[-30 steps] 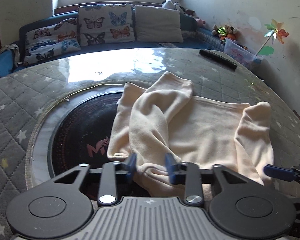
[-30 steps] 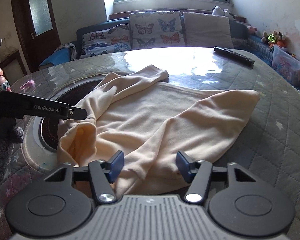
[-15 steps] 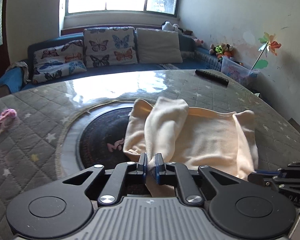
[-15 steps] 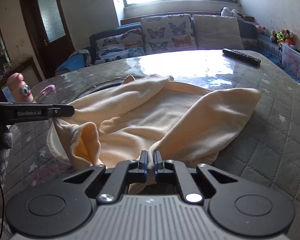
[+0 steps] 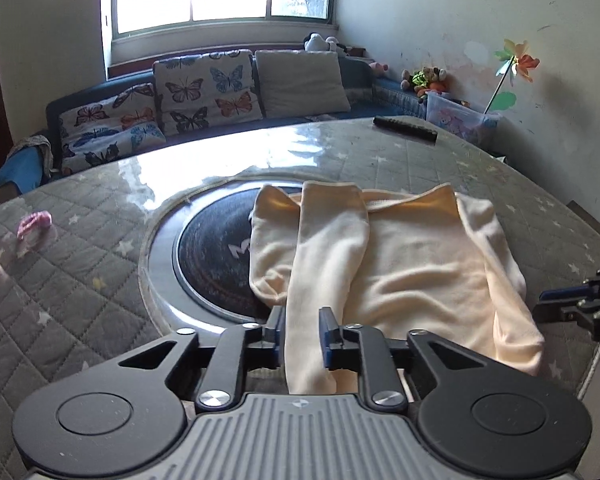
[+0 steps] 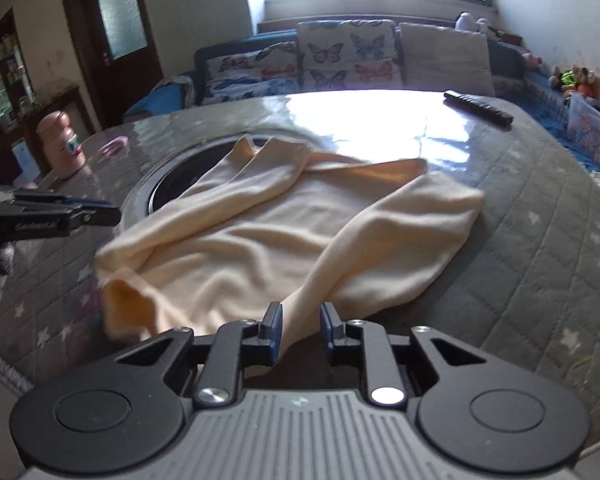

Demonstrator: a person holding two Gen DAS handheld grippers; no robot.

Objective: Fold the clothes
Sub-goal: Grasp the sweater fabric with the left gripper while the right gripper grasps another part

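A cream long-sleeved garment [image 5: 412, 264] lies on the round quilted table [image 5: 80, 216], partly over a dark round inset [image 5: 216, 252]. Both sleeves are folded in over the body. My left gripper [image 5: 302, 330] has its jaws parted, and the left sleeve [image 5: 324, 264] runs between them, draped toward me. My right gripper [image 6: 298, 326] is also parted, with the right sleeve [image 6: 364, 248] hanging between the jaws. The garment shows in the right wrist view [image 6: 260, 240]. Each gripper shows at the edge of the other's view: the right [image 5: 572, 300], the left [image 6: 60, 212].
A black remote [image 5: 405, 128] lies at the table's far right. A small pink item [image 5: 34, 224] lies at the left. A pink toy figure [image 6: 62, 144] stands at the table's left edge. A sofa with butterfly cushions [image 5: 204, 92] runs behind the table.
Both grippers closed on the sleeves half a second ago and lifted back. Now both jaws have parted again, with the sleeves still lying between them.
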